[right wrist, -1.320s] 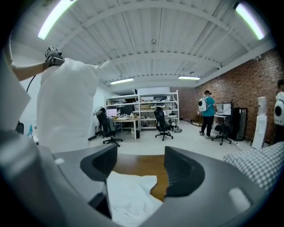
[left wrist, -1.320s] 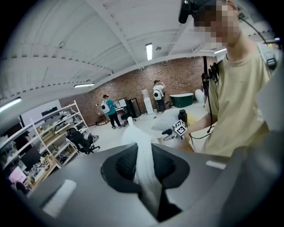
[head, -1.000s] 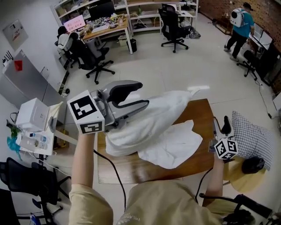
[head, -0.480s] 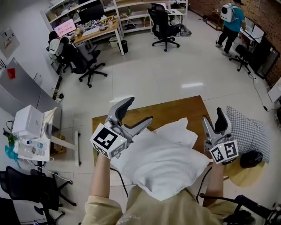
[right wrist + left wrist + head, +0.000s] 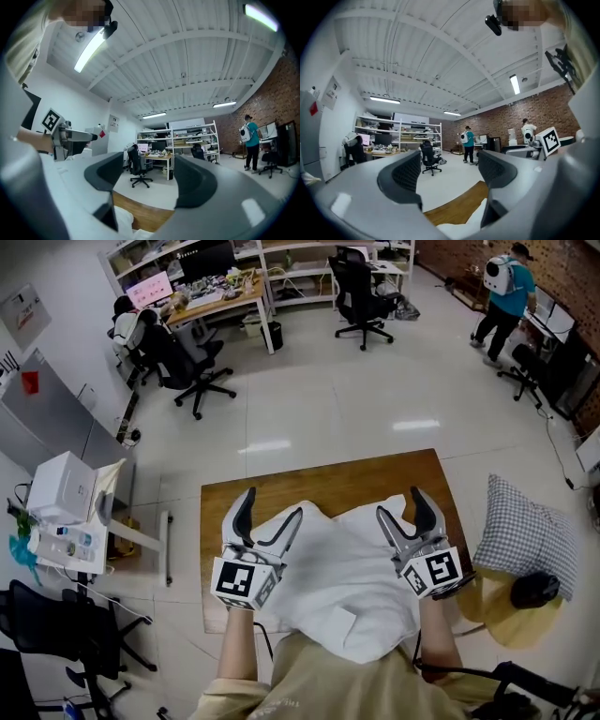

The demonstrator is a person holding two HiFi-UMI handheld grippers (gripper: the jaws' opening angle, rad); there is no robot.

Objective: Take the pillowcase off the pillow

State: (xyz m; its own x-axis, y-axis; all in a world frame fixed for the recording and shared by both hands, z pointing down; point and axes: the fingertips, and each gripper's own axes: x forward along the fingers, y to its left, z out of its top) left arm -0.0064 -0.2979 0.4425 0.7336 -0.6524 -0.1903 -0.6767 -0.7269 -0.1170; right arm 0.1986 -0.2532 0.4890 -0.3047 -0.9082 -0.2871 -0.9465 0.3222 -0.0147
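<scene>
Pillow (image 5: 342, 573): white, plump, creased, with a small fold near the front corner. Lying across the near half of the wooden table (image 5: 356, 479), front end hanging over the edge against the person's torso. All one white, so case and filling not to be told apart.

Left gripper (image 5: 272, 507) at the left edge of the pillow, jaws just opened to full width, gripping nothing; only white cloth low beneath the gap. Right gripper (image 5: 401, 504) at the right edge, jaws wide apart too, likewise empty, with table and cloth showing below.

Checked cushion (image 5: 520, 521) off to the right, apart from the table.
</scene>
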